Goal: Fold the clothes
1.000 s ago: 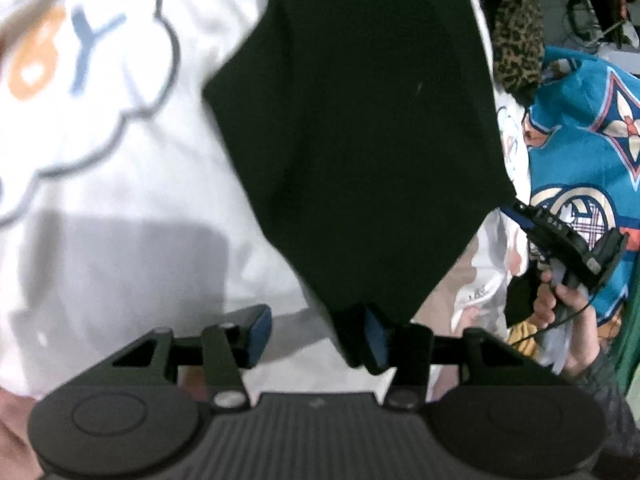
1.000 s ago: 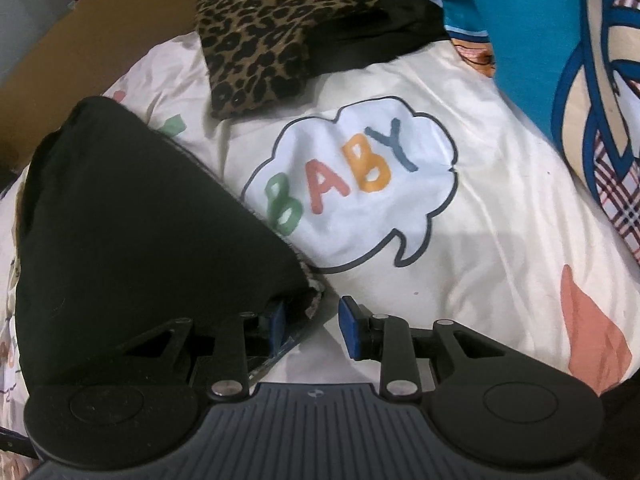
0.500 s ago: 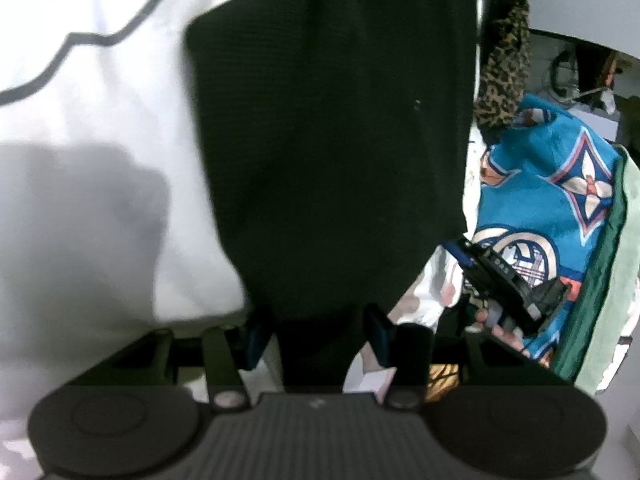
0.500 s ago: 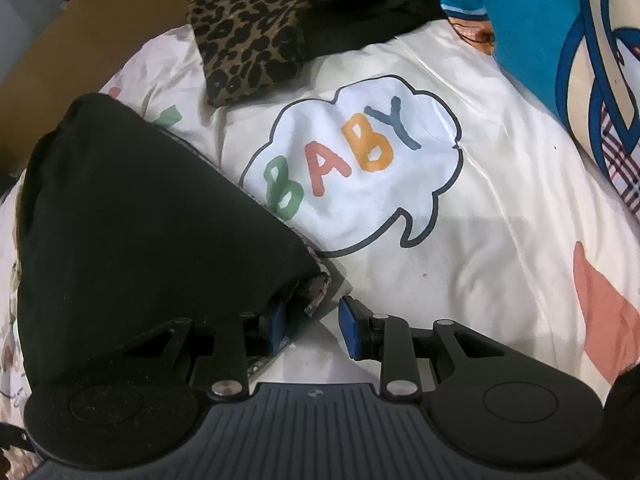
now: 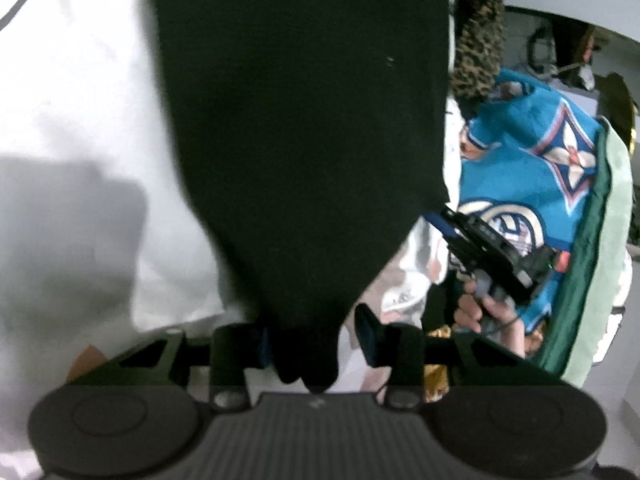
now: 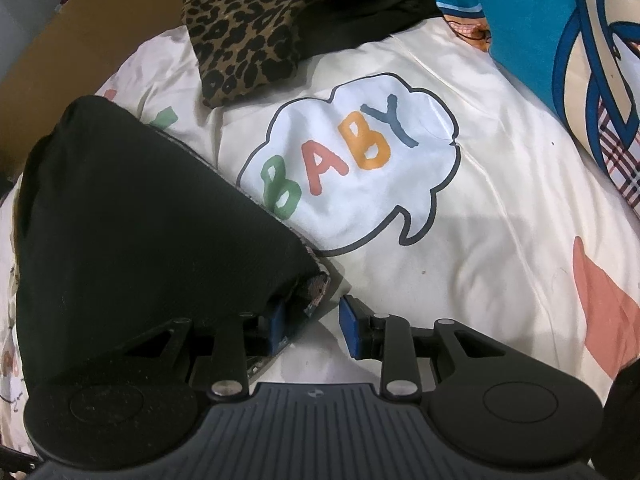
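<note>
Half the left tongs (image 5: 314, 338) hide behind black cloth (image 5: 304, 120).

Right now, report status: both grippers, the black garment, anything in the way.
Left gripper closing, black garment corner between its jaws. Right gripper open, garment's other corner against one pad only. Garment flat on the quilt; leopard-print cloth beyond, clear.

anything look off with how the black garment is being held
The black garment sits off-centre in the right gripper: its patterned corner only reaches the left pad, right pad clear. The left gripper jaws are closing around its other corner.
</note>
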Available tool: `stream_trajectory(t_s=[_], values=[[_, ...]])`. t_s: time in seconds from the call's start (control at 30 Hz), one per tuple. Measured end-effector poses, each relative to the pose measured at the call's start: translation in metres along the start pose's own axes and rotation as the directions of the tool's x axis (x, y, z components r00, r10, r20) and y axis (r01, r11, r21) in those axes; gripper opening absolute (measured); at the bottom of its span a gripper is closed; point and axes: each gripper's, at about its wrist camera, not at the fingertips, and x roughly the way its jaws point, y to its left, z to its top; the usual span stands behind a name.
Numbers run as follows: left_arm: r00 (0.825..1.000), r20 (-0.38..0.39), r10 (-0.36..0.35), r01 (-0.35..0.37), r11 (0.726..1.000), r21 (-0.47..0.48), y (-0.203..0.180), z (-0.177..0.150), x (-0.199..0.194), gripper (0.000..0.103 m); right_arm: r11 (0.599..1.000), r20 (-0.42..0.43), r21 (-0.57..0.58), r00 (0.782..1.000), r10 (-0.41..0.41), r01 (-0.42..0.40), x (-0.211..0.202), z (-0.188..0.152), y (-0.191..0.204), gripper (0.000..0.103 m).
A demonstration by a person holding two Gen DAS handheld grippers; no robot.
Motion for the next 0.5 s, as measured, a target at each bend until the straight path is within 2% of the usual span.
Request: stream_trajectory(t_s=[0.1,0.17,0.33,0.4,0.5], values=[[1.000,-0.003,0.006,-0.006,1.000,0.009,0.000,0.001,-0.002,0.037,0.999,0.004,0.029,1.000,0.021,-0.022,-0.001,0.001,-0.006,0.038],[1.000,-0.014,0.000,0.000,1.000,0.009,0.001,0.000,-0.002,0.012,0.997,0.005,0.063,0.999,0.044,-0.045,-0.001,0.002,-0.013,0.041],[1.000,-0.005,0.011,-0.011,1.000,0.005,0.000,-0.003,0.000,0.010,0.989,0.017,0.128,0.997,0.074,-0.076,-0.002,0.008,-0.026,0.046],[1.000,-0.005,0.013,-0.013,1.000,0.011,-0.002,-0.003,-0.001,0.010,0.988,0.029,0.133,0.997,0.070,-0.073,-0.002,0.013,-0.029,0.051],[1.000,-0.009,0.018,-0.018,1.000,0.021,-0.004,-0.004,-0.002,0.010,0.977,0.026,0.176,0.993,0.119,-0.121,0.002,0.022,-0.037,0.058]])
